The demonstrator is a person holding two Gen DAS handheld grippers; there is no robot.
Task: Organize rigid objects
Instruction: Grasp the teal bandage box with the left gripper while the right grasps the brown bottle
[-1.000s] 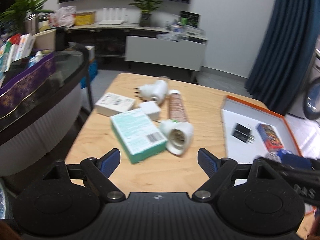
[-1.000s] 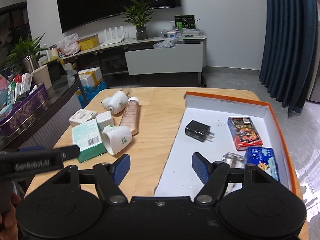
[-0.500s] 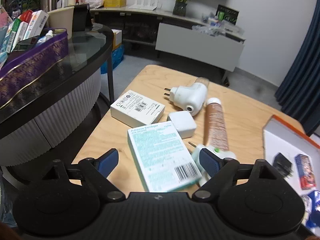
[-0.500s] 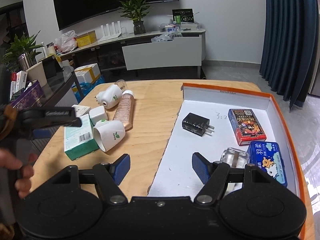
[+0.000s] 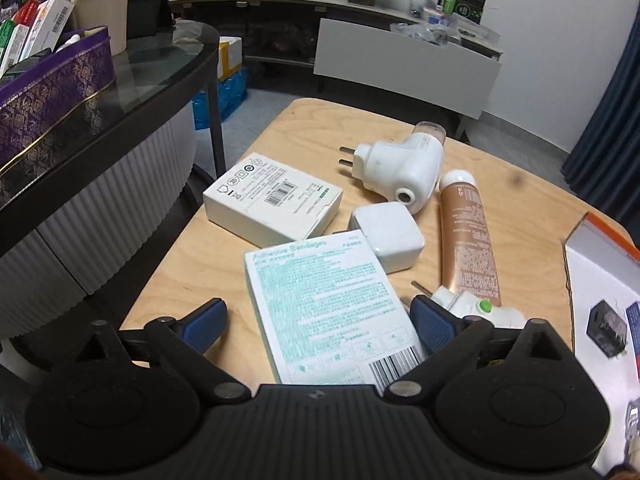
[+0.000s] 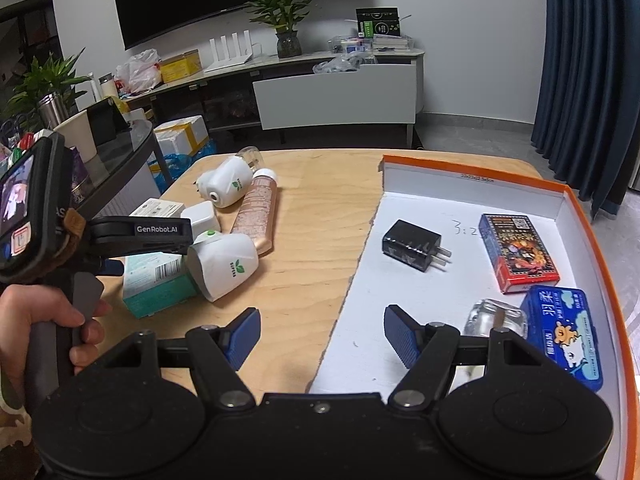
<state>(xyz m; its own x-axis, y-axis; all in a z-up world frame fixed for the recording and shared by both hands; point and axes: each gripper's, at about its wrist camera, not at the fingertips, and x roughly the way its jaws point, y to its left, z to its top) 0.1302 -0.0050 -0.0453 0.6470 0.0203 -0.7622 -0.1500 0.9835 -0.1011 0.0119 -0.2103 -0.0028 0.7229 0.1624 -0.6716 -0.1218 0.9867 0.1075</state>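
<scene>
Teal-and-white, the bandage box (image 5: 328, 312) lies flat on the wooden bench (image 5: 520, 208), directly ahead of and between the spread fingers of the left tool (image 5: 318, 320). Its long axis runs roughly along the tool's line of sight, slightly slanted, so the fingers flank its two long sides. The left tool's jaws have just been opening and stand wide; the right pad looks close to the box edge, the left pad clearly apart from it, and nothing is gripped yet.

Crowding matters on the box's right: a white plug-in device (image 5: 476, 308) with a green button sits just beside it, partly behind the right finger. A small white cube charger (image 5: 388, 236) touches or nearly touches the far corner, and a white carton (image 5: 276, 204) lies just beyond. Bare bench lies to the box's left.

The right tool (image 6: 320, 336) hovers released and empty over the near edge of the orange-rimmed tray (image 6: 576, 208), where a black charger (image 6: 414, 246), a card box (image 6: 518, 254), a blue tin (image 6: 564, 336) and a clear jar (image 6: 496, 318) already lie. The left hand is nearer the box; the tray lies to its right.
</scene>
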